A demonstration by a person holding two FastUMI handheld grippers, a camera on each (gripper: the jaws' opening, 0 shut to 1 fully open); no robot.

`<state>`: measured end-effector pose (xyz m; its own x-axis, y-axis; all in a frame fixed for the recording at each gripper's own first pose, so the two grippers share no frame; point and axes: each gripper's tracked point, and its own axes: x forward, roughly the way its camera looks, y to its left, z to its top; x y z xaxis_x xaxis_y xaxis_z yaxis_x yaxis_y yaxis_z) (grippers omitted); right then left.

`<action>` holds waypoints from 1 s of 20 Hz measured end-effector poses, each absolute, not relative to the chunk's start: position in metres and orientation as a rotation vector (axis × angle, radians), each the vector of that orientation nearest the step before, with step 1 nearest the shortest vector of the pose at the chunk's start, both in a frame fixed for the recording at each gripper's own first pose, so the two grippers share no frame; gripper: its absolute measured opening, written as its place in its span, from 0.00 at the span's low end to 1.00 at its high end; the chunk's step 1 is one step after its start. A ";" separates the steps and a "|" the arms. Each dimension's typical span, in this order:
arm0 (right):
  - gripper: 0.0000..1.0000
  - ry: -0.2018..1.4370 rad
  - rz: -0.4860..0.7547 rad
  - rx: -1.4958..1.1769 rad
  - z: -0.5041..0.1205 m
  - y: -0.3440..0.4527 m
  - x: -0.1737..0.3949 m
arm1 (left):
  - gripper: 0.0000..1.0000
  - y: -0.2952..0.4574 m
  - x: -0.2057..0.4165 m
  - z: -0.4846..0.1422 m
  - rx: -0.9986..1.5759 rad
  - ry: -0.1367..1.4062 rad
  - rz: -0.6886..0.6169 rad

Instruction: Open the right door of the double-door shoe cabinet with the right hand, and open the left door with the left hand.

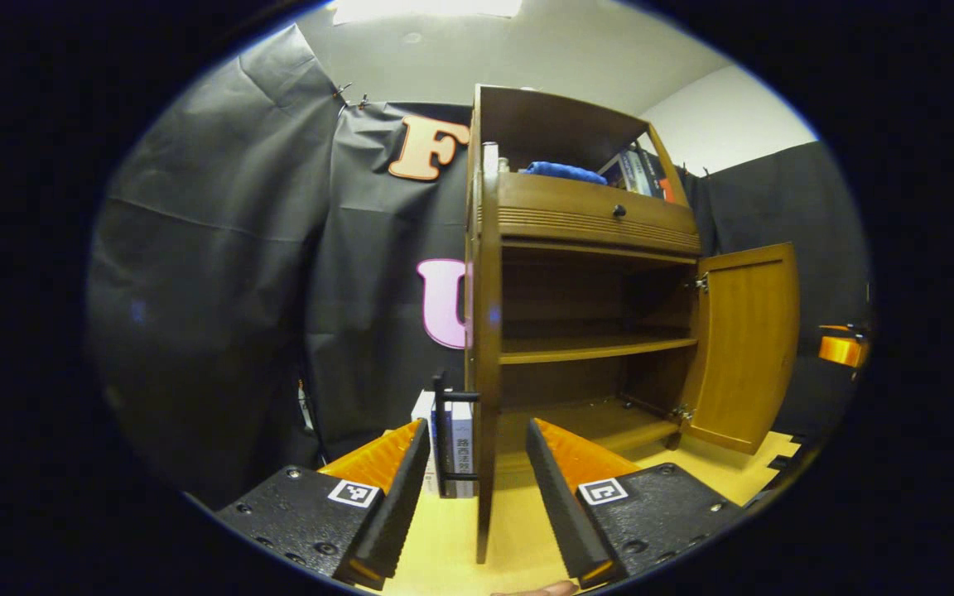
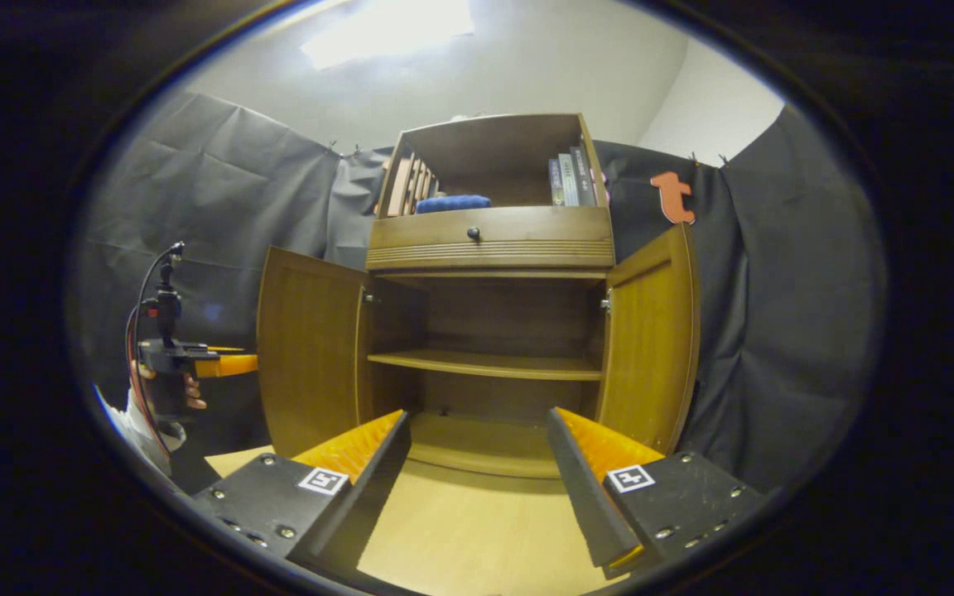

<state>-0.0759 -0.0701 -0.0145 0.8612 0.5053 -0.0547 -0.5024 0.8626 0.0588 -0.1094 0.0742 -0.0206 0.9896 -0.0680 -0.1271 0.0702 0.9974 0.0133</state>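
Both doors stand swung out: the left door (image 1: pixel 487 348) edge-on between the spread left tongs (image 1: pixel 477 484), untouched; the right door (image 2: pixel 651 348) ahead-right of the parted, empty right tongs (image 2: pixel 477 472). Ease each tongs straight back, avoiding bumping either door.

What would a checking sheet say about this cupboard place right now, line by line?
Surface: pale wooden floor board, bare in front.
Job's things: shoe cabinet; left door and right door both swung open, shelves inside bare.
Clutter: blue cloth and books on the top shelf.
Grippers: left gripper open, astride the left door's edge; right gripper open, holding nothing.
Cables: cable at the left gripper.
Surroundings: black cloth wall.
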 end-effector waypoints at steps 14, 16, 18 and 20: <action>0.98 0.042 0.478 -0.009 -0.005 -0.080 -0.060 | 0.94 -0.017 -0.094 0.009 0.021 0.065 -0.054; 0.98 0.058 0.467 0.021 -0.006 -0.077 -0.055 | 0.90 -0.024 -0.081 0.010 0.027 0.058 -0.028; 0.98 0.083 0.448 0.036 -0.009 -0.076 -0.053 | 0.90 -0.038 -0.065 0.009 0.034 0.054 -0.027; 0.98 0.110 0.418 0.041 -0.010 -0.080 -0.047 | 0.90 -0.051 -0.050 -0.003 0.017 0.088 -0.035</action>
